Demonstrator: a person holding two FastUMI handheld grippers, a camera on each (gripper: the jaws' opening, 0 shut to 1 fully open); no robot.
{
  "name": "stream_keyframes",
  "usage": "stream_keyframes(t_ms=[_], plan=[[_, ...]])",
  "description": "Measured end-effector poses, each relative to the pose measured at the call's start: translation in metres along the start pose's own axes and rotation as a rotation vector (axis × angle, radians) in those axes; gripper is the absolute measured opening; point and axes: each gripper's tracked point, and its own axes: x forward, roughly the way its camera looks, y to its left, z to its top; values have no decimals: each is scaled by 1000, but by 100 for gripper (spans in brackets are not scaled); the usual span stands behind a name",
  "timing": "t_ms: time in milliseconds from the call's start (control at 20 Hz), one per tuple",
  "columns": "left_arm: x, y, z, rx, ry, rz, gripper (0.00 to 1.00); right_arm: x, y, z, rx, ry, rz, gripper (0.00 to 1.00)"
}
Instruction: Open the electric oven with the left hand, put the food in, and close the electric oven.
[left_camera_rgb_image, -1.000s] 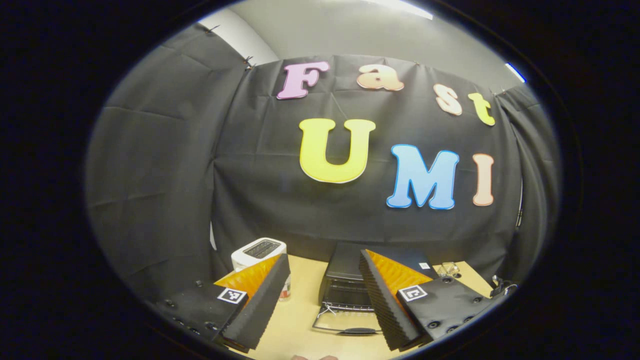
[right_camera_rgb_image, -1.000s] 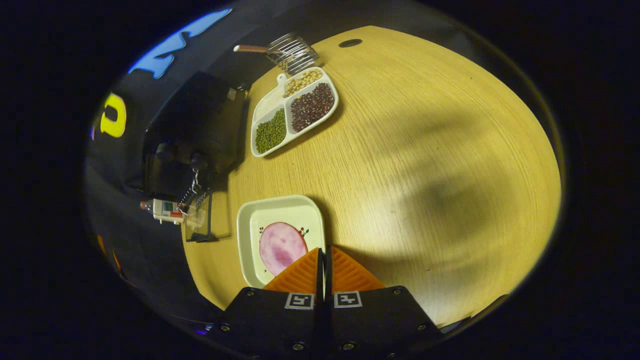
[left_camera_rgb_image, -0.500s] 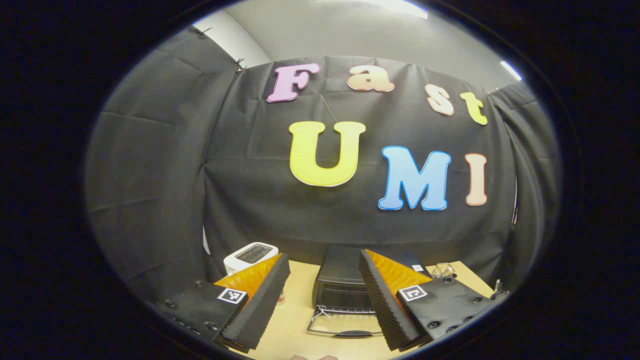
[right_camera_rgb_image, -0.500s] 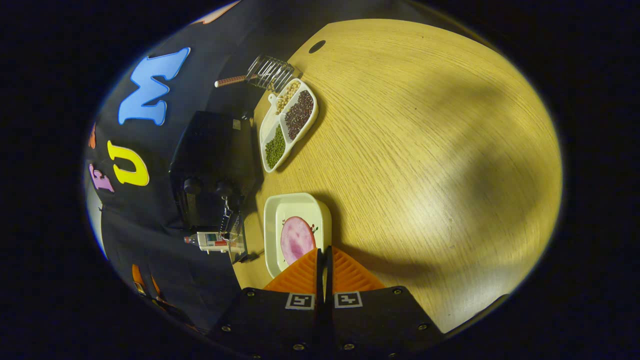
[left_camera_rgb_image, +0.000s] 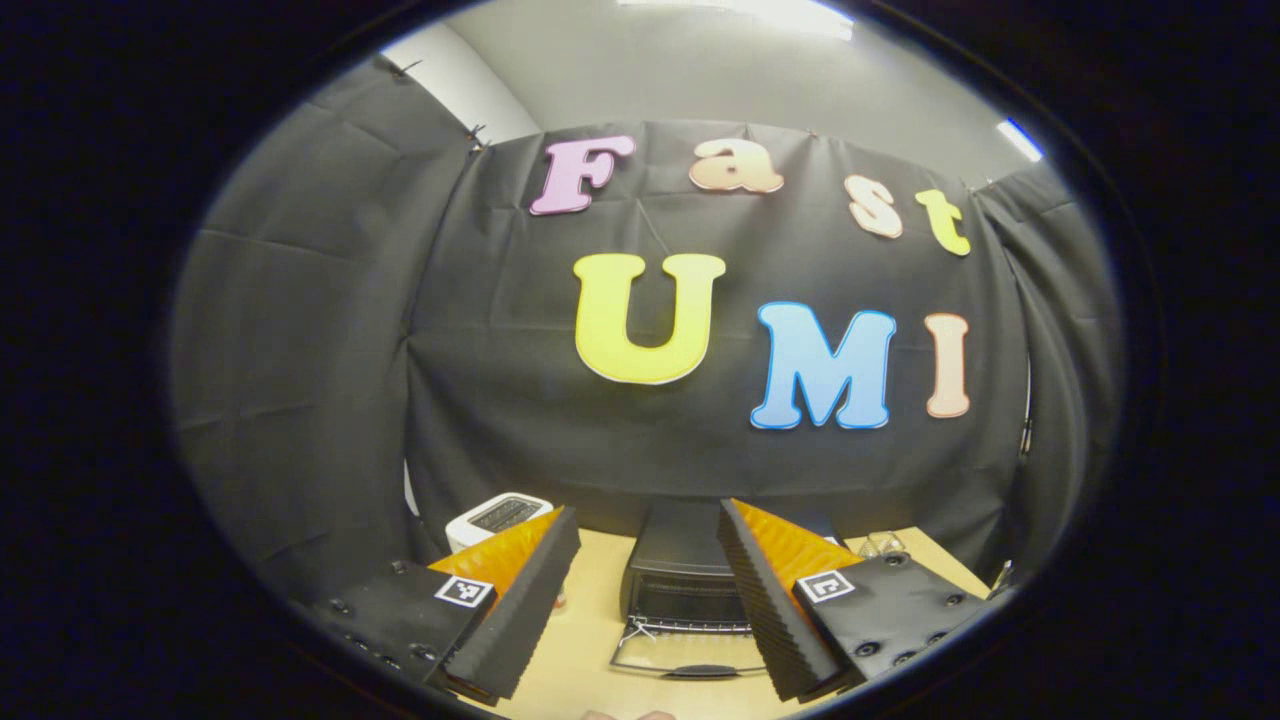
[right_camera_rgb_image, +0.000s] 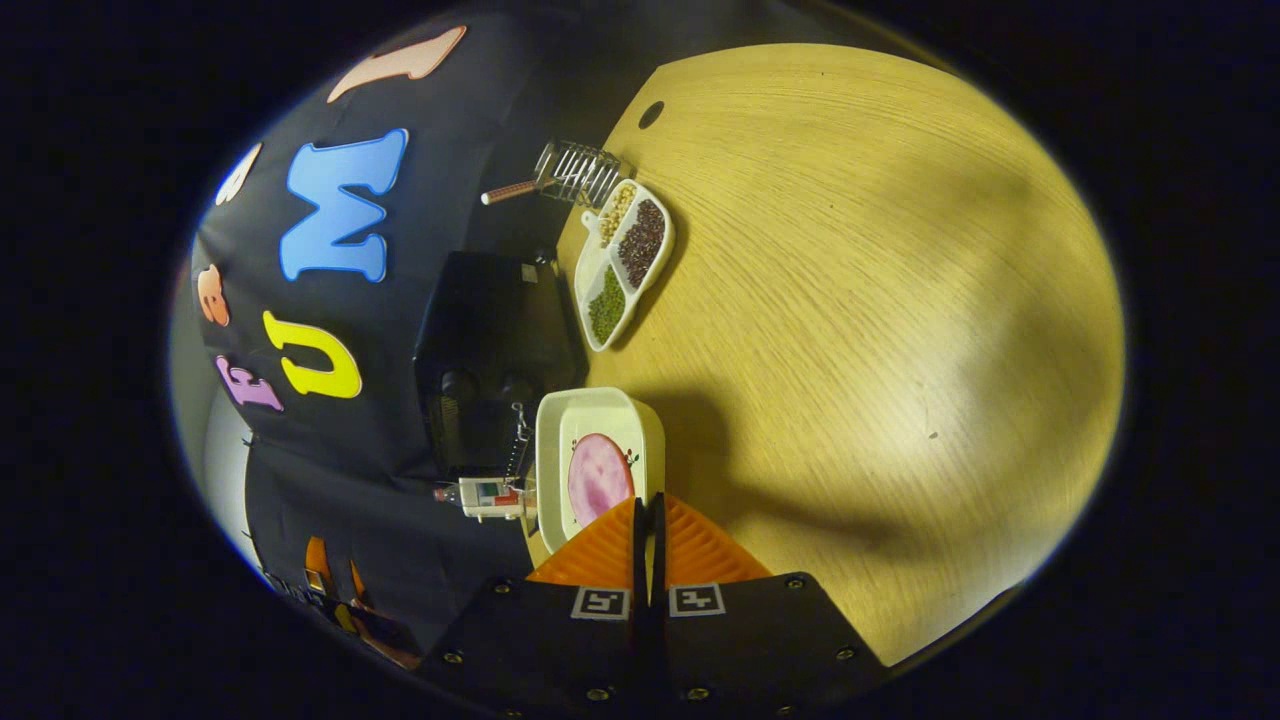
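In the left gripper view the black electric oven (left_camera_rgb_image: 680, 560) stands at the back of the table with its glass door (left_camera_rgb_image: 690, 655) folded down flat. My left gripper (left_camera_rgb_image: 648, 512) is open in front of it, holding nothing. In the right gripper view my right gripper (right_camera_rgb_image: 647, 505) is shut on the near rim of a white square dish (right_camera_rgb_image: 555, 450). A round pink slice of meat (right_camera_rgb_image: 598, 478) lies in that dish. The dish hangs right beside the oven (right_camera_rgb_image: 495, 340), over its open door.
A white toaster (left_camera_rgb_image: 495, 515) stands left of the oven. A divided white tray of beans (right_camera_rgb_image: 625, 265) and a wire rack (right_camera_rgb_image: 578, 172) lie beyond the oven on the wooden table (right_camera_rgb_image: 850, 300). A small bottle (right_camera_rgb_image: 485, 493) sits by the oven door.
My right gripper has carried the dish across the table up to the oven's open door, turning as it went. My left gripper has drawn back a little from the oven, still open.
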Motion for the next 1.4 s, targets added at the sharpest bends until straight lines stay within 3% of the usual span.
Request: stream_keyframes(t_ms=[200, 300, 800, 1200, 1300, 1400], plan=[[2, -5, 2, 5, -16, -30, 98, -3, 35, -17, 5, -14, 94, 0], [0, -5, 4, 5, -21, -41, 98, 0, 50, -28, 1, -21, 106, 0], [-5, 20, 17, 17, -70, -40, 98, 58, 104, -71, 21, -76, 62, 0], [-8, 42, 15, -7, -50, -33, 98, 137, 140, -76, 98, -194, 25, 0], [-10, 53, 14, -9, -43, -13, 95, 153, 153, -76, 120, -216, 24, 0], [-10, 61, 13, -17, -37, 6, 98, 171, 160, -68, 140, -251, 8, 0]])
